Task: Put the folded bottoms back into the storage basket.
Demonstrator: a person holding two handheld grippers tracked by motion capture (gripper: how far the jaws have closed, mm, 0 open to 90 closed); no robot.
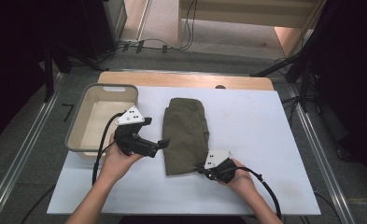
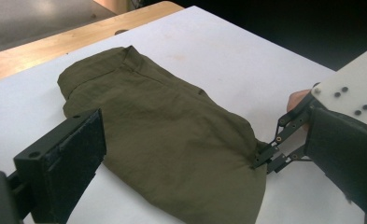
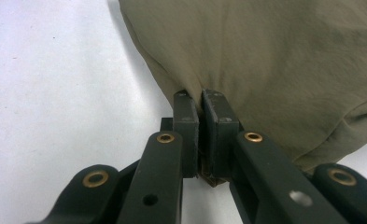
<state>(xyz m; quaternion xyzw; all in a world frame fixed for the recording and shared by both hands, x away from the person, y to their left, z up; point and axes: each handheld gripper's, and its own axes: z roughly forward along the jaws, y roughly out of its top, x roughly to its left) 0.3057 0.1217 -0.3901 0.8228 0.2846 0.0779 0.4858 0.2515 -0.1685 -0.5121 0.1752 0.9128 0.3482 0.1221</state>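
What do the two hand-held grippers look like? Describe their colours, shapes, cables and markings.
Each hand-held gripper, left and right, has a black body with two black flat-padded jaws on brass-riveted links. On top sits a pale three-cornered plate with dark dots. A black cable trails from each. The forearms are unsleeved.

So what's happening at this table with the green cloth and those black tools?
A person holds a gripper in each hand and is working on a folded olive garment lying on a white table. The right gripper is shut on the garment's near edge, pinching the fabric. The left gripper is beside the garment's left edge with nothing in it; one of its jaws shows in its own view, so I cannot tell its opening. A beige bin sits to the left.
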